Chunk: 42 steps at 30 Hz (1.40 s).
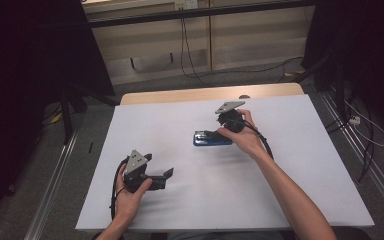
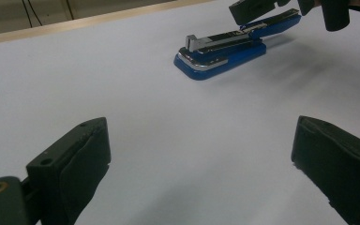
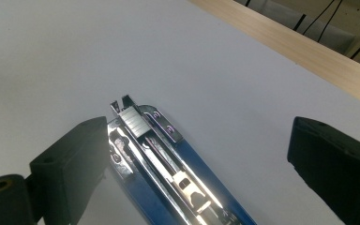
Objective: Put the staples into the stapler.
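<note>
staples sit in blue stapler's open channel.

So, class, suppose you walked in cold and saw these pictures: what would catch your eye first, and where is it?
The blue stapler lies near the middle of the white table, its top swung open so the metal staple channel shows. The right gripper hovers right at it, jaws spread wide, one jaw beside the stapler's shiny rail. The left gripper waits at the near left of the table, open and holding nothing.
</note>
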Motion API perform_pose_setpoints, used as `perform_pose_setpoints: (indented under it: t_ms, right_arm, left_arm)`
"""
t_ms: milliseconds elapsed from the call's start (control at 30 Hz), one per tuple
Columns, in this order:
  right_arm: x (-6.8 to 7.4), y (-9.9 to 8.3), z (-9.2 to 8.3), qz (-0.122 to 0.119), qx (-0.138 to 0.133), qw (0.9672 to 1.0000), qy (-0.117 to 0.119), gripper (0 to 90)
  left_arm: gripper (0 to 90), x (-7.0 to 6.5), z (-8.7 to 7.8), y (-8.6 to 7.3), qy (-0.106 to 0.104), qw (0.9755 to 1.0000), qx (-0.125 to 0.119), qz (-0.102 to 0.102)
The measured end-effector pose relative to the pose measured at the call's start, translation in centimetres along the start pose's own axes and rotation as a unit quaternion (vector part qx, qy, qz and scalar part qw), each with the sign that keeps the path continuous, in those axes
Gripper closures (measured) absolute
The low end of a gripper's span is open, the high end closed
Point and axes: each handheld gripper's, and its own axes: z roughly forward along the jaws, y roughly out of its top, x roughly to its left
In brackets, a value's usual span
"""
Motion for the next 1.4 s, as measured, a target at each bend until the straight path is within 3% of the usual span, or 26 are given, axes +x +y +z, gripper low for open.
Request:
perform_pose_setpoints:
  t_ms: [567, 1000, 1400]
  right_arm:
    - [-1.2, -2.4, -2.4, 0.044, -0.033, 0.9981, -0.026, 3.3]
    - [-1.4, -4.6, -5.2, 0.056, -0.068, 0.9941, -0.064, 3.4]
    - [-1.3, -5.9, -6.8, 0.061, -0.078, 0.9922, -0.076, 3.4]
  left_arm:
    - [4.6, 0.1, -0.1, 0.0, 0.009, 0.9999, -0.003, -0.008]
    - [4.6, 0.2, 0.0, -0.1, 0.006, 1.0000, -0.001, -0.007]
    - [4.6, 0.6, 0.0, -0.1, 0.010, 0.9999, 0.000, -0.013]
